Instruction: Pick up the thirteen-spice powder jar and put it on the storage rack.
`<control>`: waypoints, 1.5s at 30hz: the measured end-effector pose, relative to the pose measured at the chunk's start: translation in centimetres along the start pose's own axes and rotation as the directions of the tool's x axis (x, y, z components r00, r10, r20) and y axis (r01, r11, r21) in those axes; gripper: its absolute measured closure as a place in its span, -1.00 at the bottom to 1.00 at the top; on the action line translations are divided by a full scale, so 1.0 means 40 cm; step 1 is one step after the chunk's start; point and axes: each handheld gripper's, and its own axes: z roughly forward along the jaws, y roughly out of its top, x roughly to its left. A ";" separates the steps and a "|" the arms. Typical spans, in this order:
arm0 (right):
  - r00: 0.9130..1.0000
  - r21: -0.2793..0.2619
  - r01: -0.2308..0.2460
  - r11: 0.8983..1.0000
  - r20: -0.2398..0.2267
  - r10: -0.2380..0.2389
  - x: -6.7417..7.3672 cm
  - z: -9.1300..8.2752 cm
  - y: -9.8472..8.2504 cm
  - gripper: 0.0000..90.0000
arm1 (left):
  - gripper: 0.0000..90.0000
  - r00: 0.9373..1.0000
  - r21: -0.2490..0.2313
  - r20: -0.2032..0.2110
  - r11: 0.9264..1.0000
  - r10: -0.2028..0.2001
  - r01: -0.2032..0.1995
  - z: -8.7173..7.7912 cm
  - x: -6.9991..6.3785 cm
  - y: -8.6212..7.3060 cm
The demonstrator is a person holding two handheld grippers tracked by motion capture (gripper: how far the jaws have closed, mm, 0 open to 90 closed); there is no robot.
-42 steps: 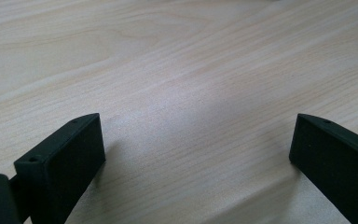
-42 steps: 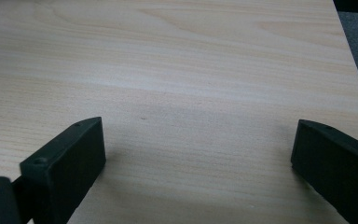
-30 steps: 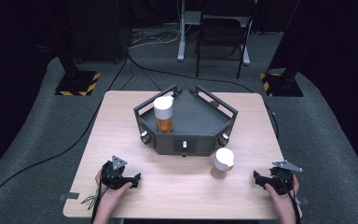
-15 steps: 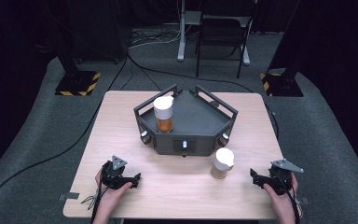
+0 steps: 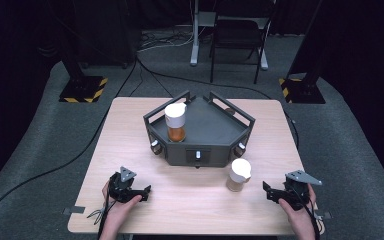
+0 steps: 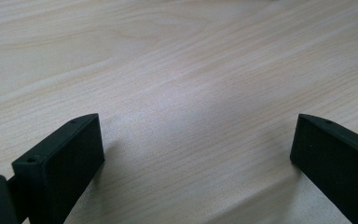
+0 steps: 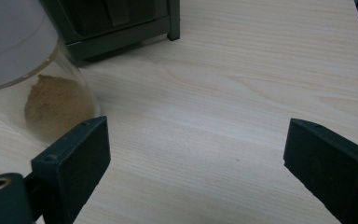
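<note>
A small glass jar with a white cap stands upright on the wooden table, near the front right, just in front of a dark angular tray. Its long axis runs straight up, cap at the top, and pale brown powder fills its lower part. In the right gripper view the jar sits at the left edge, just beyond the left jaw and not between the two.

The right gripper, held in a hand at the near right of the table, points left toward the jar with a gap between them. Its jaws stand wide apart and hold nothing.

The likely risk: the jar is tall, narrow and smooth. If the gripper comes in off-line, one jaw could strike the glass side and tip or slide the jar, perhaps against the tray. A grip high on the cap could also let it swing.

A second jar, white-capped with amber contents, stands upright on the tray's left part.

The left gripper rests at the near left, well apart from both jars, jaws wide open over bare wood, empty.
</note>
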 end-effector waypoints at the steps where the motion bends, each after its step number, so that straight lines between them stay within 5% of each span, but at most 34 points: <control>1: 1.000 0.001 0.002 1.000 -0.003 -0.002 0.002 -0.001 0.002 -0.86 | -0.95 1.000 0.000 0.000 1.000 0.000 0.000 0.000 0.000 0.000; 45: 0.985 -0.058 0.087 0.995 -0.142 -0.094 0.100 -0.016 0.031 -0.85 | -0.95 1.000 0.000 0.002 1.000 0.001 -0.001 0.001 0.001 0.000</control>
